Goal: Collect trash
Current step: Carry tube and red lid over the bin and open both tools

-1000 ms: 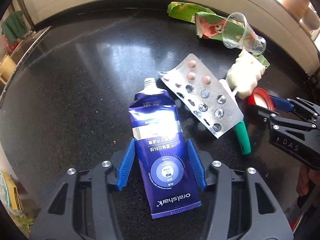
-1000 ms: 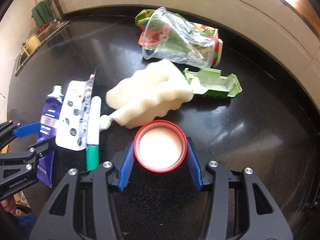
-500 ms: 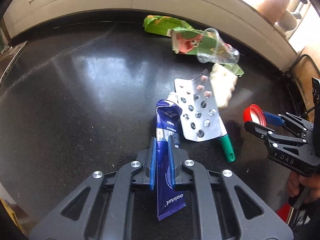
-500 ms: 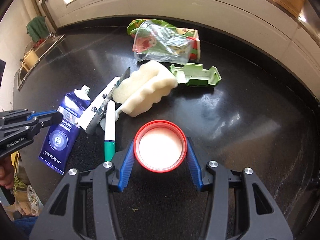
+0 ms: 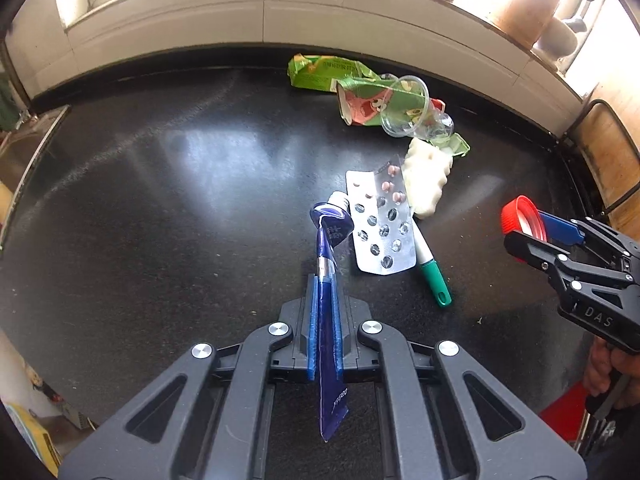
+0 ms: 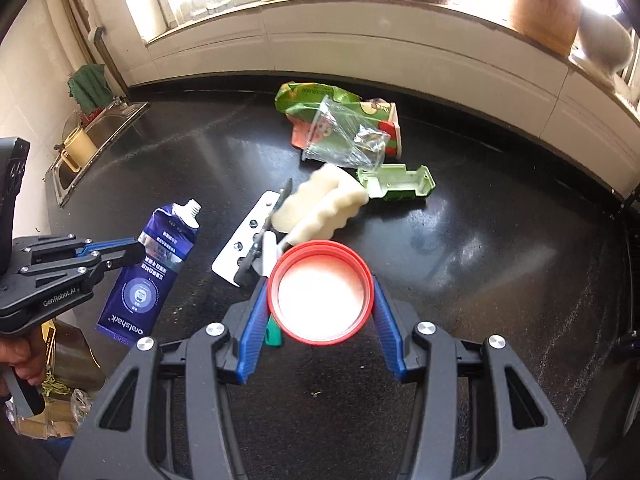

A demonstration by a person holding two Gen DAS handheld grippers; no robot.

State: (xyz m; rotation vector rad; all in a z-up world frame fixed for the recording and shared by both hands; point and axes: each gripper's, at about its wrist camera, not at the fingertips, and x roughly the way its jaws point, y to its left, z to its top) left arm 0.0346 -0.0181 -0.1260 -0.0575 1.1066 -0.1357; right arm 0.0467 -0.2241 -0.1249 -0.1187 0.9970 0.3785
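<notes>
My left gripper (image 5: 325,284) is shut on a flat blue toothpaste tube (image 5: 327,240) and holds it edge-on above the black counter (image 5: 160,220). The right wrist view shows the tube (image 6: 150,276) lifted in the left gripper (image 6: 134,249). My right gripper (image 6: 320,292) is shut on a red lid (image 6: 320,298), raised above the counter; it also shows in the left wrist view (image 5: 522,220). On the counter lie a blister pack (image 5: 380,224), a green-tipped pen (image 5: 430,272) and a white foam piece (image 5: 426,176).
Further back lie a clear plastic cup (image 5: 408,112), a green and pink carton (image 5: 360,104), a green wrapper (image 5: 320,72) and a green plastic tray (image 6: 400,182). A sink (image 6: 80,148) sits at the counter's left end. The windowsill wall (image 5: 280,20) bounds the back.
My left gripper closed on the toothpaste tube and lifted it off the counter. My right gripper rose and pulled back with the red lid.
</notes>
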